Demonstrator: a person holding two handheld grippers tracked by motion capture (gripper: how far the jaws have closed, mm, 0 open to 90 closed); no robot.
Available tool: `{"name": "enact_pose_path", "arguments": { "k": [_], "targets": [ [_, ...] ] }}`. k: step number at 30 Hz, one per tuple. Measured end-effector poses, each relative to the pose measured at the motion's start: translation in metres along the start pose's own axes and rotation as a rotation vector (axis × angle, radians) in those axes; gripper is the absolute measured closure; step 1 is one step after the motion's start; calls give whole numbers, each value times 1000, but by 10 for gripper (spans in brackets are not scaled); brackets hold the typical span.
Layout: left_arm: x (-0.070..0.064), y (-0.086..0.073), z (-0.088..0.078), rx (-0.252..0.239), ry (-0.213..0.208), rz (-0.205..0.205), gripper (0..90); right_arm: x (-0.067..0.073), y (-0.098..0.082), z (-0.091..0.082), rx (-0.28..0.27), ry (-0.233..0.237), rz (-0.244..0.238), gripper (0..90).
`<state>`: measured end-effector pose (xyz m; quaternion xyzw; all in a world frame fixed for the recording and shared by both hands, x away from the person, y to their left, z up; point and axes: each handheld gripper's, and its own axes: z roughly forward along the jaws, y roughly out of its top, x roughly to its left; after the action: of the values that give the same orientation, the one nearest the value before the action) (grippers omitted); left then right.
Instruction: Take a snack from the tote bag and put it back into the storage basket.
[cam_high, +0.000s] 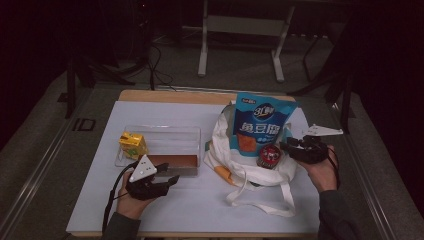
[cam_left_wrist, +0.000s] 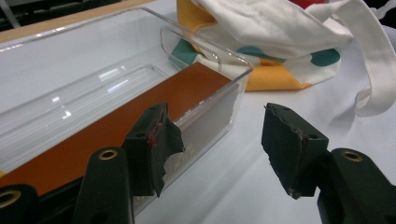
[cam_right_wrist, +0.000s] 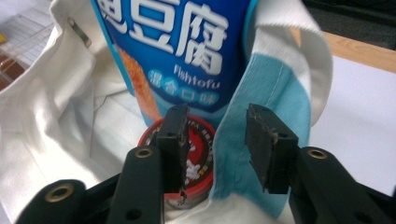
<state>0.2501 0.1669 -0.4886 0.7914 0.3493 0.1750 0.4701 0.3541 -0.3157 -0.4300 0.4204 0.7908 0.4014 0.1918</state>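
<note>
While the white cloth tote bag (cam_high: 250, 165) hides most of the red-lidded round tin (cam_right_wrist: 196, 154), the right gripper (cam_right_wrist: 217, 147) gapes empty beside it.

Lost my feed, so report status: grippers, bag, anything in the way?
Both grippers open: left gripper by clear tray, right gripper at tote bag. Blue pouch and red-lidded can in bag. Bag's blue-lined edge between right jaws, not pinched.

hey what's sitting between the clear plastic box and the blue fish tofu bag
The high view shows the left side of the white tote bag lying between the clear plastic box and the blue snack pouch, which stands inside that tote.
</note>
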Motion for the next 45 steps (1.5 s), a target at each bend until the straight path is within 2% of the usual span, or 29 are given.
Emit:
{"name": "enact_pose_path", "arguments": {
  "k": [3, 8, 12, 18, 21, 26, 34, 36, 39, 41, 45],
  "targets": [
    [0, -4, 1, -6, -10, -9, 424, -3, 5, 1, -4, -8, 1, 573],
    [-2, -12, 1, -14, -10, -2, 424, -7, 15, -2, -43, 15, 21, 555],
    [-3, -18, 3, -10, -17, 4, 423, -9, 27, -2, -62, 23, 19, 527],
    [-6, -26, 9, 12, -32, 21, 418, -6, 43, 3, -70, -14, 2, 469],
    [-6, -29, 14, 34, -41, 25, 415, -6, 50, 6, -82, -17, 3, 470],
    [-5, -33, 18, 42, -58, 33, 410, -11, 62, 12, -87, 19, 38, 481],
    [-3, -36, 20, 36, -63, 37, 407, -21, 66, 23, -108, 88, 75, 515],
    [-3, -36, 21, 41, -66, 38, 407, -20, 65, 27, -115, 136, 84, 546],
    [-3, -37, 22, 45, -63, 40, 407, -16, 65, 29, -125, 141, 73, 585],
    [-3, -37, 23, 52, -62, 43, 406, -14, 63, 29, -149, 178, 79, 676],
    [-3, -38, 25, 56, -60, 43, 407, -13, 63, 29, -170, 250, 97, 799]
  ]
}}
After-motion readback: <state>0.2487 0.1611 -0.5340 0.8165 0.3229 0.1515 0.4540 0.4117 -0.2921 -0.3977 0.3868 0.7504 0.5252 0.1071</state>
